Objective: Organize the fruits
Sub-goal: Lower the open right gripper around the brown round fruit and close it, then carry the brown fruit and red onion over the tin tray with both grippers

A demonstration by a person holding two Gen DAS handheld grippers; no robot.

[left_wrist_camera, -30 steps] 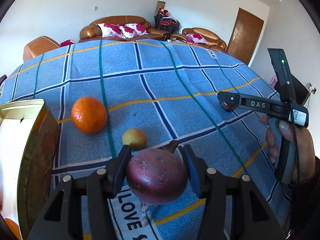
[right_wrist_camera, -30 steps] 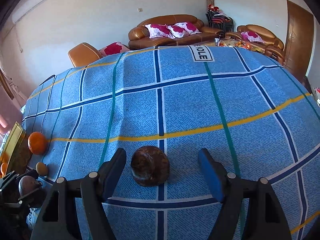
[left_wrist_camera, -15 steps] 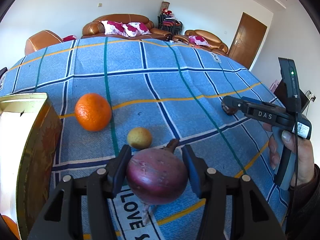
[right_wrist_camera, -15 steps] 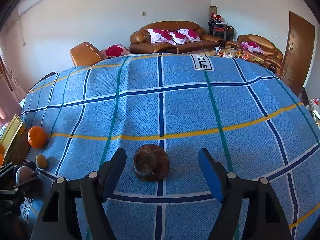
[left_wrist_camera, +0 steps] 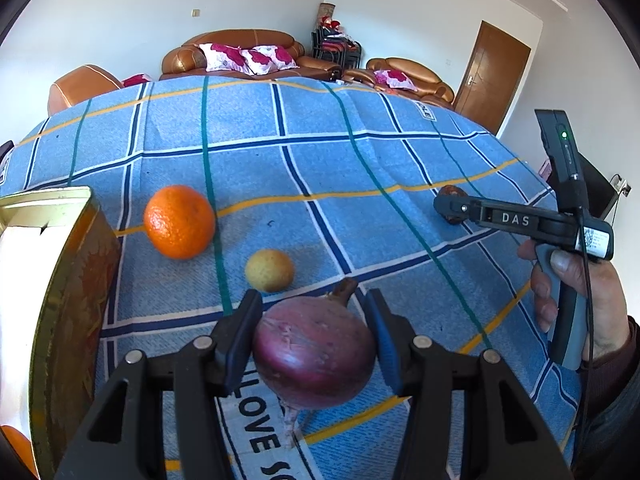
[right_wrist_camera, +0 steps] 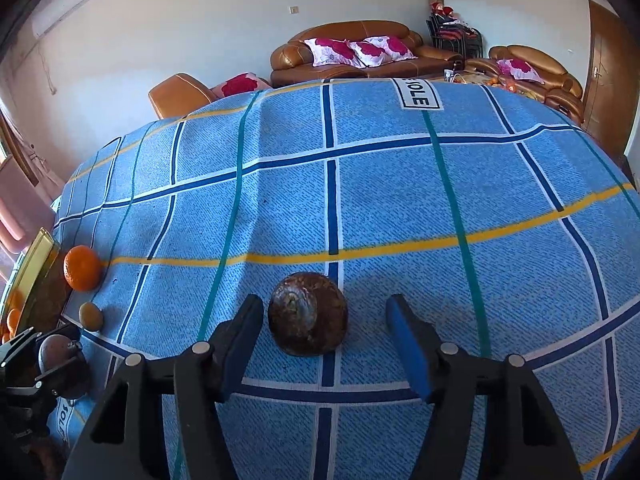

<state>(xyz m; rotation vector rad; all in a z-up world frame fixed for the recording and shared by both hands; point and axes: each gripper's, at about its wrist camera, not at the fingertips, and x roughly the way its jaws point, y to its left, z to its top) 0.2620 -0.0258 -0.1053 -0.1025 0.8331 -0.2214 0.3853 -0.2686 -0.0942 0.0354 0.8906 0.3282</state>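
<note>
My left gripper is shut on a purple onion-like bulb, held just above the blue checked cloth. Beyond it lie a small yellow fruit and an orange. In the right wrist view, my right gripper straddles a round brown fruit resting on the cloth. Its jaws are closing. The left pad is almost at the fruit and a gap remains on the right. The left wrist view shows that gripper in a person's hand.
A golden tin box stands at the left edge, with oranges inside it. The orange and yellow fruit lie beside the box. Brown sofas stand behind the table, and a door at the far right.
The right gripper's jaws have narrowed around the brown fruit, which has not moved. The left gripper keeps its hold on the purple bulb in about the same place.
</note>
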